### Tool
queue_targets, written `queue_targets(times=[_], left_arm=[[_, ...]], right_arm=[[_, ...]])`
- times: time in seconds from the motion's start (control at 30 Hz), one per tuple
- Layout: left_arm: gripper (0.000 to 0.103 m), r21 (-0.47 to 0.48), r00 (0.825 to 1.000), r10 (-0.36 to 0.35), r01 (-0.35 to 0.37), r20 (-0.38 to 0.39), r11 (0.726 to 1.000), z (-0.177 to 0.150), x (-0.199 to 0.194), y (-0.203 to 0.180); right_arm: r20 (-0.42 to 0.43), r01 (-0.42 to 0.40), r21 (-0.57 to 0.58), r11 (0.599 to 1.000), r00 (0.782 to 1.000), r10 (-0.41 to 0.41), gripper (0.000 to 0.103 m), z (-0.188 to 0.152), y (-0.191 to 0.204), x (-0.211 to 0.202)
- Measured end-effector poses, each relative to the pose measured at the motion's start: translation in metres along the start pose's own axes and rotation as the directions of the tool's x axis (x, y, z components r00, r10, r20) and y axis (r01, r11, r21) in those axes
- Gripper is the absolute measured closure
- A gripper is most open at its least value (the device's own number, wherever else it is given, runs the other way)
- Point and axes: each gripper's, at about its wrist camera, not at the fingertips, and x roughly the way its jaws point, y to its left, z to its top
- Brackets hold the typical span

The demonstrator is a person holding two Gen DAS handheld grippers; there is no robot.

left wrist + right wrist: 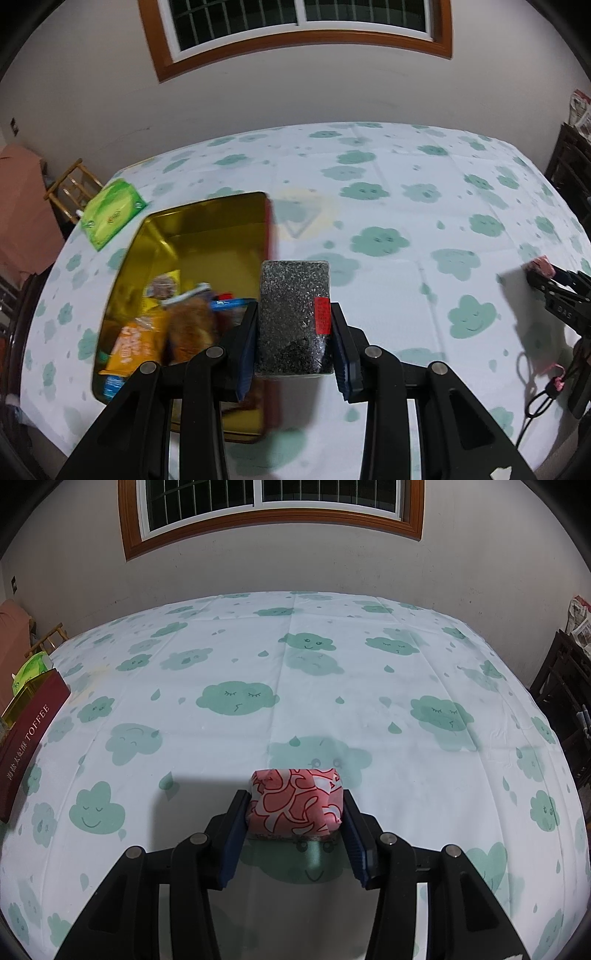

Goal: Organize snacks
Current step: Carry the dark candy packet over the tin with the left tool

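The left gripper (294, 328) clenched a dark packet (293, 314), long axis upright, with the tin (207, 221) just left; the right gripper (293, 812) clamped a pink packet (293, 801), far from it

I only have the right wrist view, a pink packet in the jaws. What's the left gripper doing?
Observer: The left gripper is shut on a dark speckled packet with a red sticker.
Operator: I see just a red wall of the tin at my left edge. Anything inside?
Observer: Yes, the tin is open, gold inside, with several snack packs at its near end.
Operator: Where's the dark packet relative to the tin?
Observer: In the left wrist view it sits just right of the tin's right wall; its height above the cloth I cannot tell.
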Motion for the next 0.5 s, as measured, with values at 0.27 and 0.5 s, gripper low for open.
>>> queue_targets(times=[0.27,0.5], left_arm=[[0.071,-0.032,0.999,0.033,-0.033,-0.007,0.999,0.000,0.002,0.032],[0.071,-0.047,0.998,0.059,-0.060,-0.029,0.997,-0.006,0.011,0.054]], right_arm=[[-0.001,0.001,-0.001,1.000,1.000,-0.001,0.054,0.000,0.000,0.000],[-0.001,0.002,-0.002,1.000,1.000,-0.002,0.054,0.000,0.000,0.000]])
